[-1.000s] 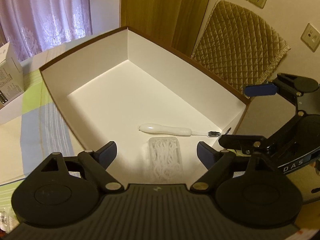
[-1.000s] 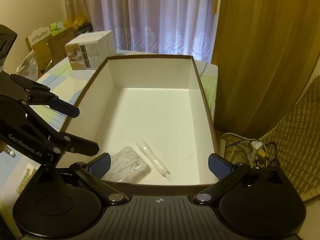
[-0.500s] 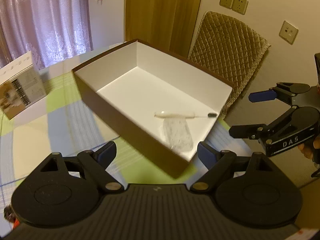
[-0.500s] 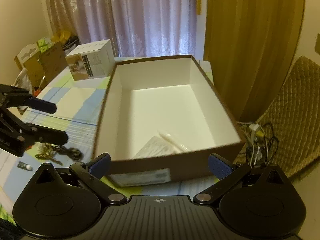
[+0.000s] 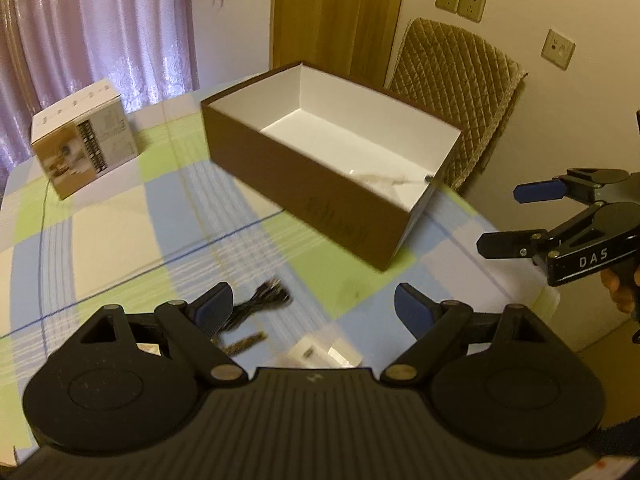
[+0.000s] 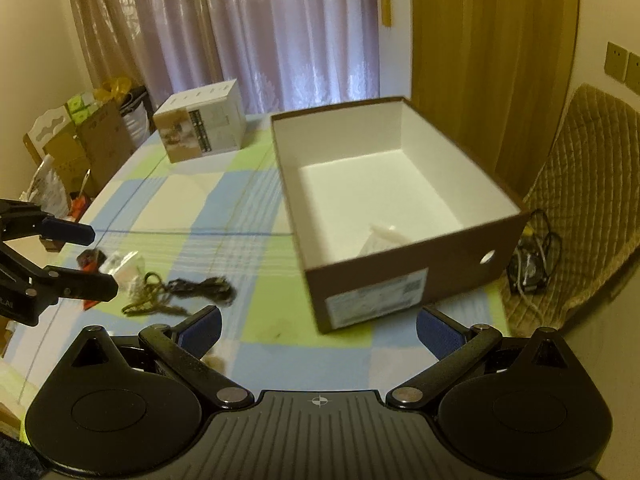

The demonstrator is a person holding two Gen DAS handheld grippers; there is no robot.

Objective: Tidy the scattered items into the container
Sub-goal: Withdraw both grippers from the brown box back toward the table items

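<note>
Cable (image 6: 196,286), a short black one lying in a loose coil, sits at lower left of the right wrist view, on the checked cloth of the worktop (image 6: 192,208); in the left wrist view it shows just above the left finger pad, lower centre of the frame (image 5: 264,300). It looks light and floppy, so it should sag and trail once lifted. A pinch across the bunched middle of the coil seems the safest hold (a grip on one end would likely let the rest drag over the cloth). Touching it on its left lies a tangle of brownish cord (image 6: 154,300), just as limp, and the two may come up together if the pinch is careless.

Further left, near the other gripper, are a small clear packet (image 6: 120,266) and something red and black (image 6: 90,262), too blurred to name. Both should be light, and the packet probably slick and crinkly.

The brown box (image 6: 416,280) with a white inside stands at right of centre, well apart from the loose items, open at the top. A white-handled thing and a pale packet already lie in its near corner, only partly visible over the wall.

The left gripper (image 5: 310,308) hovers above the cable with its fingers spread wide and nothing between them. The right gripper (image 6: 318,326) hangs in front of the box's near end, fingers likewise wide and empty.

A printed carton (image 6: 200,126) stands at the far edge of the worktop, upper left.
</note>
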